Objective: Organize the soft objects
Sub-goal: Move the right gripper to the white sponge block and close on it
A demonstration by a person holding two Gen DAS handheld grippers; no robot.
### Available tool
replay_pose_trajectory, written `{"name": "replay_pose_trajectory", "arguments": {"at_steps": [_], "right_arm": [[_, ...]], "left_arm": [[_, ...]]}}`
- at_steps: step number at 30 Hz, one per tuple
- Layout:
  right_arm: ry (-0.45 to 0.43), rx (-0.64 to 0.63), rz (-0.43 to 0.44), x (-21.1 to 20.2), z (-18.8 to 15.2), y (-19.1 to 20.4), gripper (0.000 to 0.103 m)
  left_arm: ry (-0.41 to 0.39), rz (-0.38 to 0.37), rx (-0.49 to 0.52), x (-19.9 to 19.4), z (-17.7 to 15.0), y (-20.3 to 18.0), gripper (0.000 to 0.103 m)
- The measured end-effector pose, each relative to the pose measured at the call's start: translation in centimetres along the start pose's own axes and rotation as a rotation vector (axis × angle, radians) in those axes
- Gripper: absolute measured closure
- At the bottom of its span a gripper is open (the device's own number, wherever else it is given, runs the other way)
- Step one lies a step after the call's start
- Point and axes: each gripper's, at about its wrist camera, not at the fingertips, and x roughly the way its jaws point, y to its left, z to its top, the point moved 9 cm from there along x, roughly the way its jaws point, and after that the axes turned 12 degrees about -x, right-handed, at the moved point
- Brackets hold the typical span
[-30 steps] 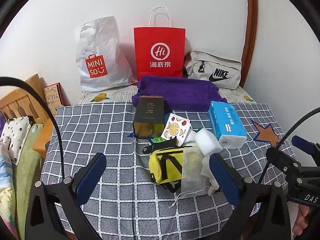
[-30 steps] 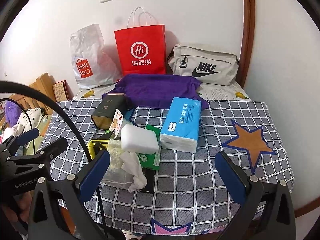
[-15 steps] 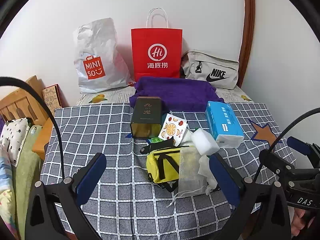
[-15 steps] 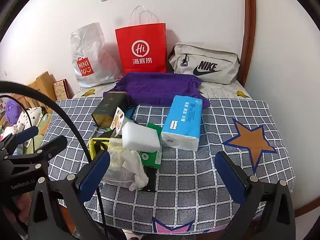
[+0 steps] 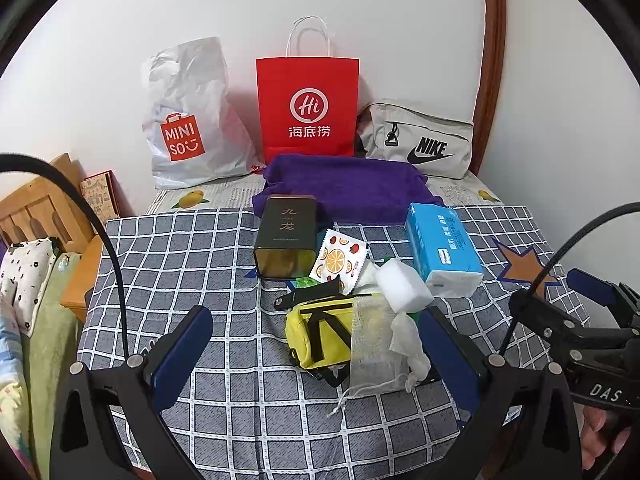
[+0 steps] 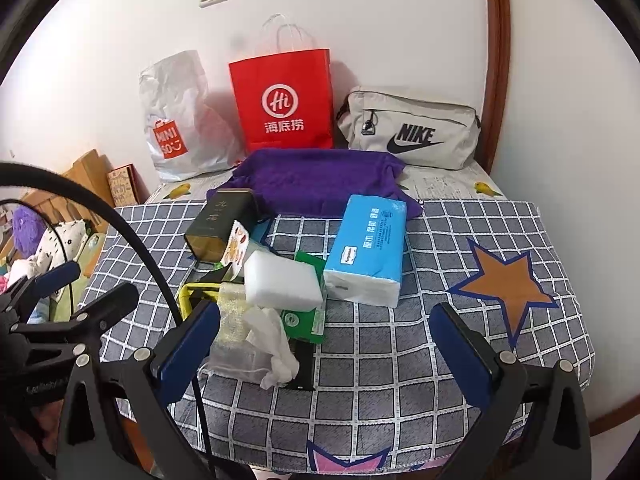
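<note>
A pile lies mid-table on the checked cloth: a yellow pouch [image 5: 316,334], a white sponge block [image 5: 402,285] [image 6: 282,280], a mesh bag with crumpled tissue [image 5: 380,350] [image 6: 256,332], a blue tissue pack [image 5: 442,248] [image 6: 368,250], a fruit-print sachet [image 5: 338,258] and a dark tin [image 5: 286,236] [image 6: 222,224]. A purple towel [image 5: 344,186] [image 6: 320,184] lies behind them. My left gripper [image 5: 316,356] is open and empty, just short of the pouch. My right gripper [image 6: 326,344] is open and empty, near the table's front edge.
A white Miniso bag [image 5: 188,120], a red paper bag [image 5: 307,108] and a grey Nike bag [image 5: 420,140] stand against the back wall. A wooden headboard and bedding [image 5: 28,240] are at the left. The wall [image 5: 560,120] closes the right side.
Both grippers have drawn back slightly, so the pile sits a little farther away and higher in view. Both stay open and empty. No object has moved.
</note>
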Motion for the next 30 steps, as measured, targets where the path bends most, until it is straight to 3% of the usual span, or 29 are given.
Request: {"name": "replay_pose_trajectory", "arguments": {"at_steps": [8,16,19,24,30], "right_arm": [[-0.008,-0.008,0.018,1.4,0.2,-0.3,0.0],[0.018,0.0,0.1,5.4,-0.9,1.3,0.001],[0.024,-0.041,0.078,7.0,-1.1,2.2,0.004],[-0.004,-0.141,0.118,8.9,-0.7,5.1,0.009],[0.021,-0.253,0.101,11.8,-1.1,7.2,0.024]], "left_arm": [[-0.003,-0.003,0.009,1.0,0.5,0.7,0.0],[0.065,0.044,-0.024,3.9,-0.7,3.2,0.0],[0.097,0.036,-0.036,4.9,-1.4,3.9,0.0],[0.13,0.06,-0.049,6.3,-2.2,5.1,0.0],[0.181,0.047,-0.086,7.8,-3.0,6.2,0.0]]}}
